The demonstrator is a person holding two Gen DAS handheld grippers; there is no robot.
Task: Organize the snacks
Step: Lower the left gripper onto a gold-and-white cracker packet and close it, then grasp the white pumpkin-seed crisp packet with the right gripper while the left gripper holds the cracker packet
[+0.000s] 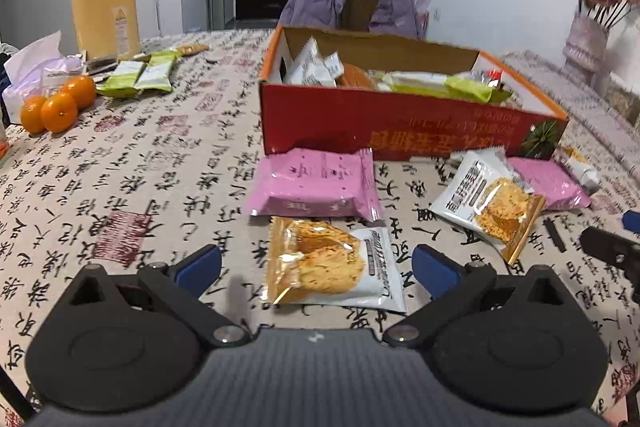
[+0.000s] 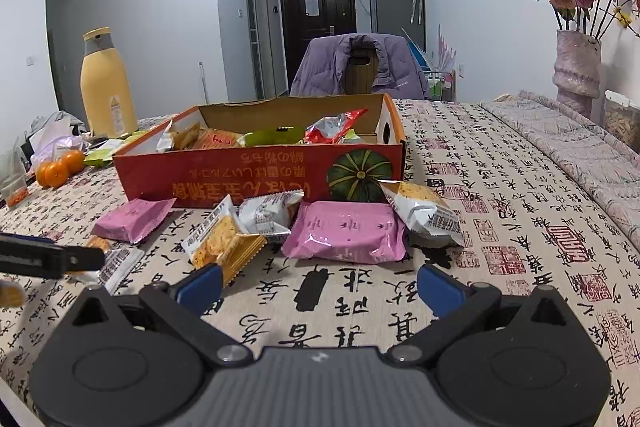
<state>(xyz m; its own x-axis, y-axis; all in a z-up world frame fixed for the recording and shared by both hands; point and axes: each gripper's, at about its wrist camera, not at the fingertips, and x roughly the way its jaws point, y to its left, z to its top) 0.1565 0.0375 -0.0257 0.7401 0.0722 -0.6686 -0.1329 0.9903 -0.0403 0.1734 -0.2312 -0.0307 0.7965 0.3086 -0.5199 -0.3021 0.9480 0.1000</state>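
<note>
- The left hand-held gripper [image 1: 316,267] hangs low over the surface [image 1: 132,163], its blue fingers [image 1: 199,264] spread wide and pinching nothing
- A clear-fronted pack of golden cake [image 1: 332,265] lies flat between those fingers, touching neither one
- At 12 o'clock from that pack a pink packet [image 1: 316,187] lies just in front of the red cardboard box [image 1: 400,131]
- At 2 o'clock from it a second cake pack [image 1: 488,203] rests tilted, and behind that a second pink packet [image 1: 554,185] lies close to the box wall
- The box is open at the top and holds a mix of white, green and red wrappers
- The right hand-held gripper [image 2: 320,287] is also spread, with only bare patterned cloth between its fingers [image 2: 440,289]
- From the right camera, the larger pink packet [image 2: 346,237] sits at 12 o'clock, a white and orange pack [image 2: 426,213] leaning on its 2 o'clock corner
- A crumpled white wrapper [image 2: 268,215] and a cake pack [image 2: 224,243] lie at 11 o'clock, the cake pack's corner just beside the left finger
- Far off at 10 o'clock stand a tall yellow bottle [image 2: 108,87] and a few oranges [image 2: 60,169]
- A vase of dried roses [image 2: 576,67] stands at 2 o'clock, well apart from the snacks
</note>
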